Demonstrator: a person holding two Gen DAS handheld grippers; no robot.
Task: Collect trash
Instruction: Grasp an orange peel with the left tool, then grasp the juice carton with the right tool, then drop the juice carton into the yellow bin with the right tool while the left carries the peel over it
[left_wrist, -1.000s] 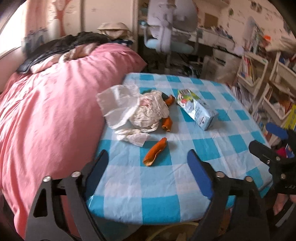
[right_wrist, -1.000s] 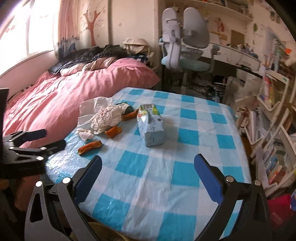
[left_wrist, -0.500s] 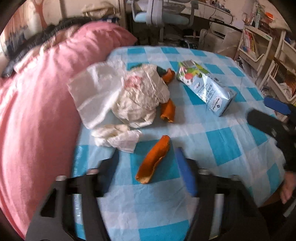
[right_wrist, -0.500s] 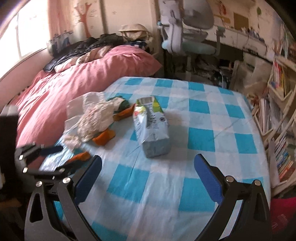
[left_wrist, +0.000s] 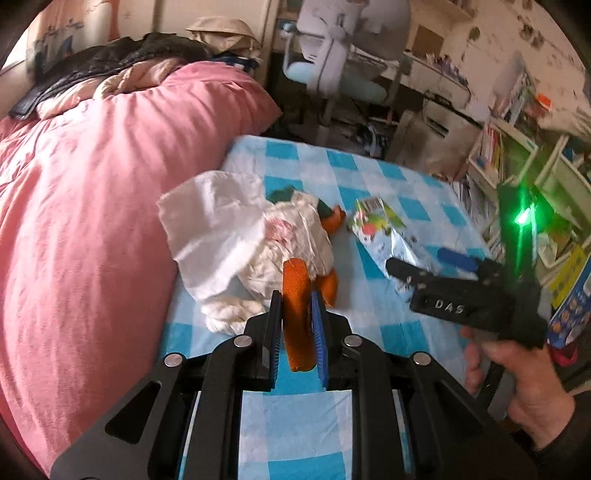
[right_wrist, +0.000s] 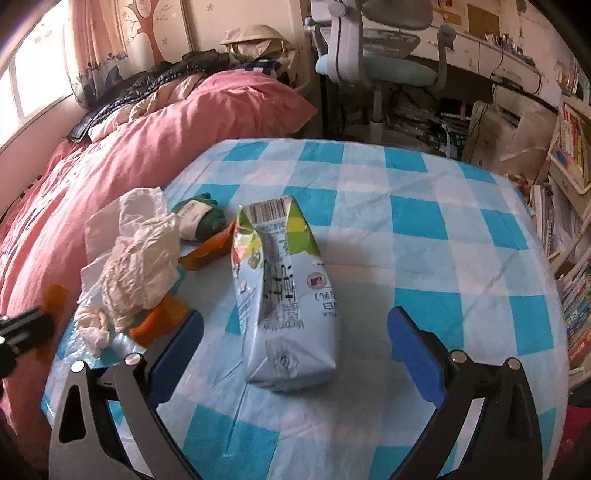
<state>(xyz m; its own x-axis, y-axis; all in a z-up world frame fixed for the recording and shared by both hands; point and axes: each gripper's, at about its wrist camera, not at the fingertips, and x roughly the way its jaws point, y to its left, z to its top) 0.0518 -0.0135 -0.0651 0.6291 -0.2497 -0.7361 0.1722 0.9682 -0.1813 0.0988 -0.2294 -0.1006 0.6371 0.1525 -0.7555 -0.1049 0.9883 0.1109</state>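
A blue-and-white checked tablecloth (right_wrist: 413, 229) covered the table, which sat right up against a bed with a pink duvet (left_wrist: 92, 177); behind it stood a pale blue desk chair (right_wrist: 376, 62), with crowded bookshelves (right_wrist: 569, 147) off to the right. On the cloth lay a heap of crumpled white paper and plastic (left_wrist: 258, 243), a green wrapper (right_wrist: 199, 218) just beyond it, more orange peel (left_wrist: 328, 288) beside the heap, and a flattened milk carton (right_wrist: 284, 295) lying on its side. The left gripper (left_wrist: 297, 325) was clamped on a strip of orange peel (left_wrist: 295, 306), which a second earlier had lain loose on the cloth ahead of wide-open fingers; now it stood up between them, lifted off the surface. The right gripper (right_wrist: 295, 332) had closed in on the carton since then, fingers spread wide either side of its near end, not touching it.
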